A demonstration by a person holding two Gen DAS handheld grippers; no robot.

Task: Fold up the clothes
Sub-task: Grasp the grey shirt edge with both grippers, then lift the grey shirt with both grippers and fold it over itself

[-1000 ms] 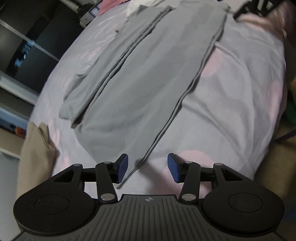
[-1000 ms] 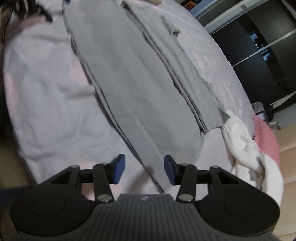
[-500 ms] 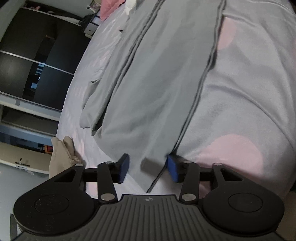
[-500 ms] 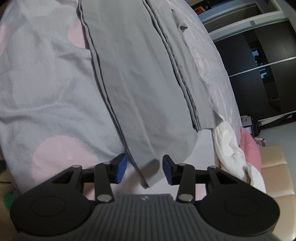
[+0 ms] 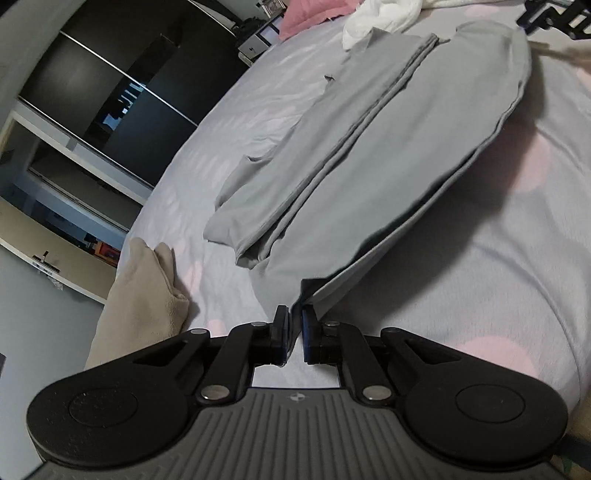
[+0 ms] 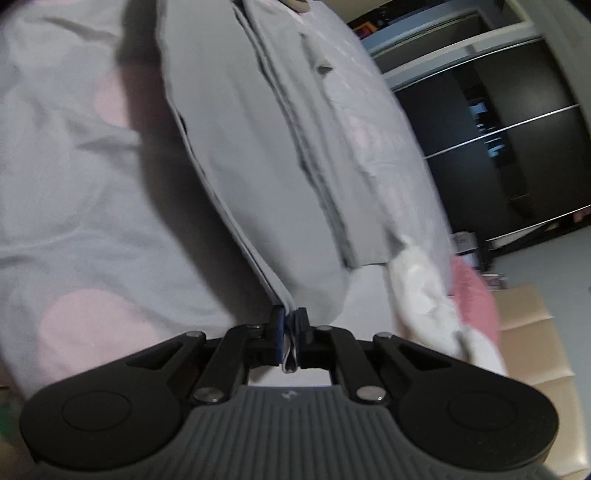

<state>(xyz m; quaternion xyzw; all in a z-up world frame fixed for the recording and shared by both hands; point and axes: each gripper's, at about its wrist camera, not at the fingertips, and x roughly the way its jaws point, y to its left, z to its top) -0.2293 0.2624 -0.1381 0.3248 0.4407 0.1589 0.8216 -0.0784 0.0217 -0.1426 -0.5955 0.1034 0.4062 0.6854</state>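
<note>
Left claw (image 5: 294, 325) and right claw (image 6: 290, 326), just closed, pinching near corners of grey garment (image 5: 388, 155), lower centre; lift evenly, keeping edge taut, over bed (image 5: 498, 277).

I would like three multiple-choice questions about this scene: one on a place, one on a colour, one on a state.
1. Where does the white cloth lie?
A. beyond the far end of the grey garment
B. under the beige cloth
C. on the floor

2. What colour are the spots on the bedsheet?
A. green
B. pink
C. black

3. How is the garment's near edge?
A. flat on the bed
B. pinched and lifted
C. rolled up

Answers: 1 A, the white cloth touches the grey garment there. 2 B, the bedsheet shows it. 3 B, the left gripper and right gripper are shut on it, a shadow beneath.
</note>
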